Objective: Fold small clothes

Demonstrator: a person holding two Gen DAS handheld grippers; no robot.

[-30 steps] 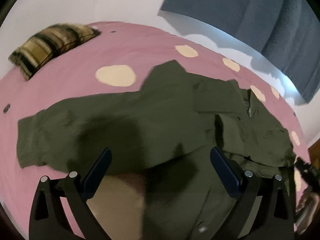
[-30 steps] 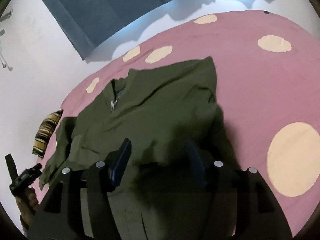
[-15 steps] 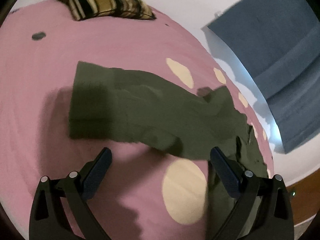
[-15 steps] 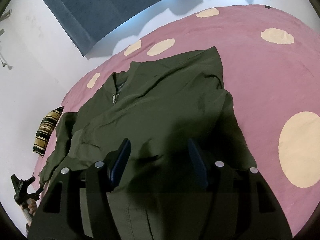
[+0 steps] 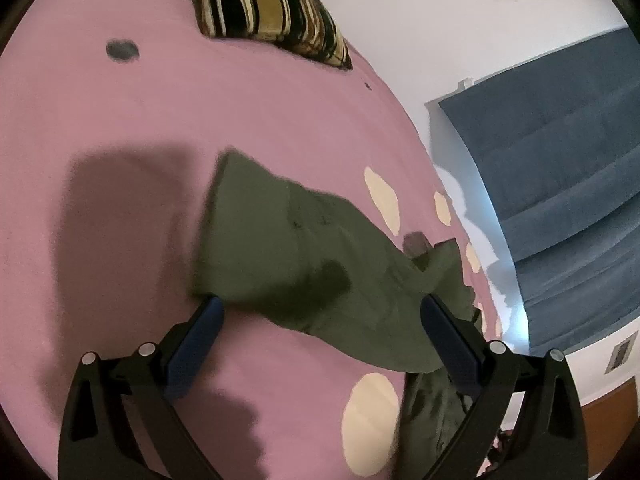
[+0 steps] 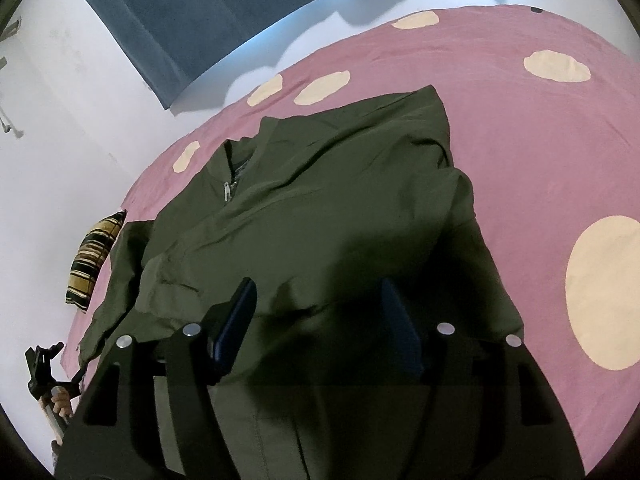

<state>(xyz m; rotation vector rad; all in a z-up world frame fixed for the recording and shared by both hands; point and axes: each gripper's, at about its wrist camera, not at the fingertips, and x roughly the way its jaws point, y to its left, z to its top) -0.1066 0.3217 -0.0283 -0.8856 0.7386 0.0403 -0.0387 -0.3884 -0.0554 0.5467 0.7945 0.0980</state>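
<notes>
your left gripper (image 5: 320,312) is spread wide, empty, w/ the olive jacket's sleeve (image 5: 280,248) centre frame just past its tips, running upper left to lower right. right gripper (image 6: 316,300), just widening, grips nothing over the jacket body (image 6: 320,200).

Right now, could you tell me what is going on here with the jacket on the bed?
A person with a two-finger gripper in each hand is folding an olive-green zip-up jacket spread on a pink bedspread with cream dots. The left gripper is wide open over the jacket's outstretched sleeve, gripping nothing. The right gripper hovers over the jacket's body, where the other sleeve appears already folded across; its jaws have just been opening, pads clear of the cloth. A striped pillow lies at the bed's far end.
</notes>
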